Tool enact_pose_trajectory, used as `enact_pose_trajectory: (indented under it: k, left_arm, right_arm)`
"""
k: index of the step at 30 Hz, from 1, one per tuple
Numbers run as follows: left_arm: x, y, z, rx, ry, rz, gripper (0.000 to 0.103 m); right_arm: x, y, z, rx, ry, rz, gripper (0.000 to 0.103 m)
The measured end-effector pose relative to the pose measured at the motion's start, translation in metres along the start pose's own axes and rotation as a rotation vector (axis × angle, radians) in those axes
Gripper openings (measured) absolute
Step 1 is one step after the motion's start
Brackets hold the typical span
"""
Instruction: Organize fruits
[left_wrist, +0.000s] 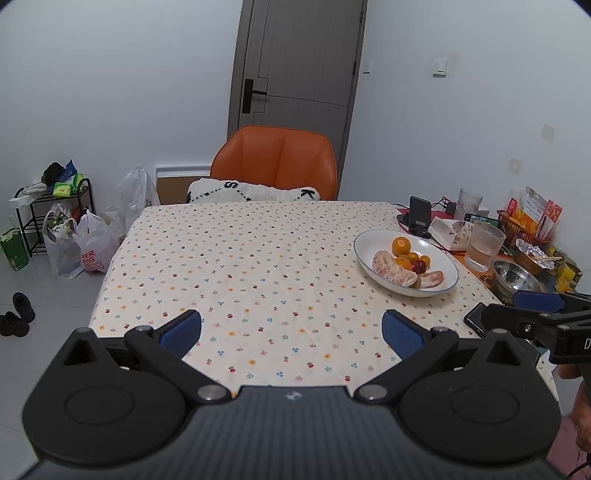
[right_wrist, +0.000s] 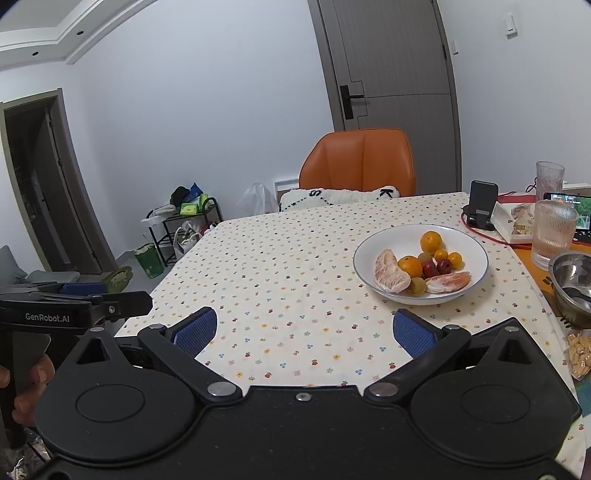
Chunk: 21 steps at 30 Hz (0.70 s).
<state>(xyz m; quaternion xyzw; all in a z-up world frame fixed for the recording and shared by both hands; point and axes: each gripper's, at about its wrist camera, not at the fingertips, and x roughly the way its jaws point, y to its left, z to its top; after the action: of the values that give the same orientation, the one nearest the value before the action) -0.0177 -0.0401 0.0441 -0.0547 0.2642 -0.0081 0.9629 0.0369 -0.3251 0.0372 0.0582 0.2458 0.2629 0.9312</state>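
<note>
Fruit sits all together in a white bowl on the counter, right of the middle in both views. Inside are small oranges, two dark red fruits, some green ones and two peeled pink citrus pieces. The big piece stands up and down on the left side of the bowl. The thin piece lies sideways along the near edge.

Both sets of tongs hold nothing. The left tongs are spread wide over the dotted cloth at the bottom of the left view. The right tongs are spread just as wide, low in the right view.

At the left edge of the right view, the other tool's handle reads "GenRobot.AI". A white bag on the floor, at the left of the left view, shows red letters "PER" and "NG". The fluffy cushion by the orange chair has a black "S" and "K".

A ribbed glass and a steel bowl stand to the right of the fruit bowl.
</note>
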Motion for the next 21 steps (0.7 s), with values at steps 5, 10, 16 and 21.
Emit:
enact_pose_trajectory:
  k: [5, 10, 16, 21]
  left_arm:
    - [-0.0003, -0.0004, -0.0001, 0.005, -0.006, 0.003, 0.103]
    - [-0.0002, -0.0009, -0.0001, 0.005, -0.005, 0.003, 0.103]
    - [-0.0003, 0.0, 0.0005, 0.004, -0.002, 0.007, 0.103]
    - [-0.0003, 0.0008, 0.0005, 0.008, -0.004, 0.011, 0.103]
  right_arm:
    - [0.0001, 0.0, 0.0, -0.001, 0.0, 0.0, 0.103]
    - [-0.0006, -0.0001, 0.0002, -0.001, -0.001, 0.0, 0.103]
    - [-0.0002, 0.0004, -0.0004, -0.002, 0.0, -0.001, 0.103]
    - [-0.0005, -0.001, 0.0009, -0.003, 0.0, -0.005, 0.103]
